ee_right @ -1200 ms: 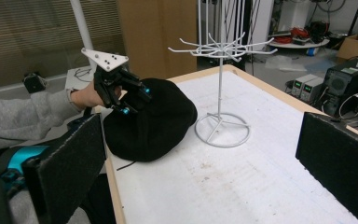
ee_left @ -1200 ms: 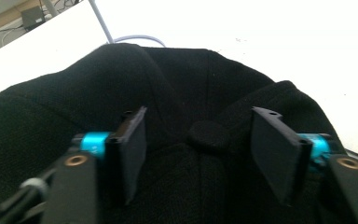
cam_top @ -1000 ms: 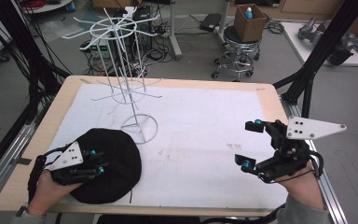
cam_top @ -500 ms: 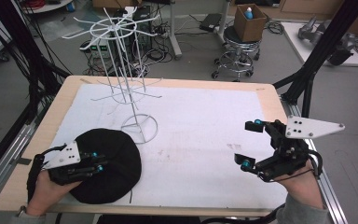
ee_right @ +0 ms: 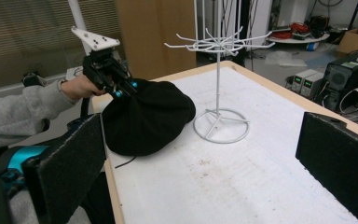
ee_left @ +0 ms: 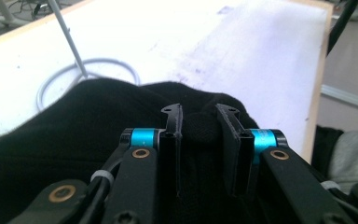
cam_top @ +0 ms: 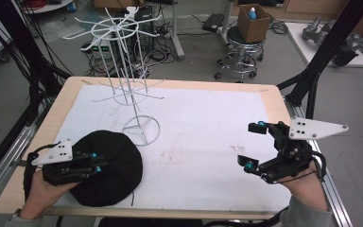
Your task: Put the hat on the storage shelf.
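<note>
A black knit hat (cam_top: pixel 118 172) lies at the near left of the white table top (cam_top: pixel 208 127). My left gripper (cam_top: pixel 101 161) rests on the hat's left side, shut on a fold of its fabric. In the left gripper view that bunched fold (ee_left: pixel 199 128) sits pinched between the two pads of the gripper (ee_left: pixel 199 116). The right gripper view shows the hat (ee_right: pixel 144 116) with the left gripper (ee_right: pixel 123 88) on its far edge. My right gripper (cam_top: pixel 248 145) hovers at the near right, open wide with nothing between its pads (ee_right: pixel 345 158).
A white wire display rack (cam_top: pixel 137 94) stands on a ring base (cam_top: pixel 142 128) just behind the hat, with hook arms spreading at two levels. Beyond the table are a stool (cam_top: pixel 238 56) with a cardboard box, cables and equipment on the floor.
The left gripper has slid a little to the left over the hat and its jaws have closed on the fabric. The right gripper has kept still.
</note>
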`<state>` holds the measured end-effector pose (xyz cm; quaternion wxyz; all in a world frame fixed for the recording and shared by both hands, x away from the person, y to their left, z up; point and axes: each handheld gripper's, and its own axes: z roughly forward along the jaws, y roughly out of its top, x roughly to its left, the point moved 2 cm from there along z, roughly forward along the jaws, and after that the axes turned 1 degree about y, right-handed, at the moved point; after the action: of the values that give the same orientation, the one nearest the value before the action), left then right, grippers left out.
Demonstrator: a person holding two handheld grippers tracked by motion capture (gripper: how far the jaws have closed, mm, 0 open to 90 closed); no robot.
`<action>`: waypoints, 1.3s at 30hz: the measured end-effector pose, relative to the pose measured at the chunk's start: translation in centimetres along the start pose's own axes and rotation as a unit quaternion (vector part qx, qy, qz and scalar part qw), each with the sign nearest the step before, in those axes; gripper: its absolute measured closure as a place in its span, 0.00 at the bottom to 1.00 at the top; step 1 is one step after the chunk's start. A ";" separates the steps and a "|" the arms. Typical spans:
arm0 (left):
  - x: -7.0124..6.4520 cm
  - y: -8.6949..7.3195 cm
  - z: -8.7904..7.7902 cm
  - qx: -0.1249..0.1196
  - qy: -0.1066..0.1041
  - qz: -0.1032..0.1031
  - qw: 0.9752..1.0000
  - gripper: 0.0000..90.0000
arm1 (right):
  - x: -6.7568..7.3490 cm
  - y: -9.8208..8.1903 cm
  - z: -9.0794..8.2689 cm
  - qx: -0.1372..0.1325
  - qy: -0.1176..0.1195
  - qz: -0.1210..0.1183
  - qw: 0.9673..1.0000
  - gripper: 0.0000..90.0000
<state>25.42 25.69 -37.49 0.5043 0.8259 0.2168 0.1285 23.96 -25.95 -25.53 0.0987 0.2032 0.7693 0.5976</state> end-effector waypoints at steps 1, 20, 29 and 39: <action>0.0 0.3 -0.3 -0.004 0.001 0.000 1.000 0.80 | 0.0 0.0 0.0 0.000 0.000 0.001 1.000 0.01; -1.0 4.2 -5.1 -0.092 -0.021 -0.015 0.995 0.80 | -0.2 -0.2 0.5 0.009 0.001 0.006 1.000 0.01; -2.4 5.9 -6.3 -0.087 -0.025 -0.002 0.996 0.80 | -0.2 -0.2 0.3 0.004 0.001 0.007 1.000 0.01; -2.8 7.3 -9.3 -0.112 -0.015 0.009 0.994 0.80 | -0.4 -0.4 0.2 0.000 -0.001 0.012 1.000 0.01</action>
<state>20.64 28.62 -26.76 0.5955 0.7681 0.1865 0.1439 24.33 -26.00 -25.97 0.0926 0.2127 0.7669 0.5984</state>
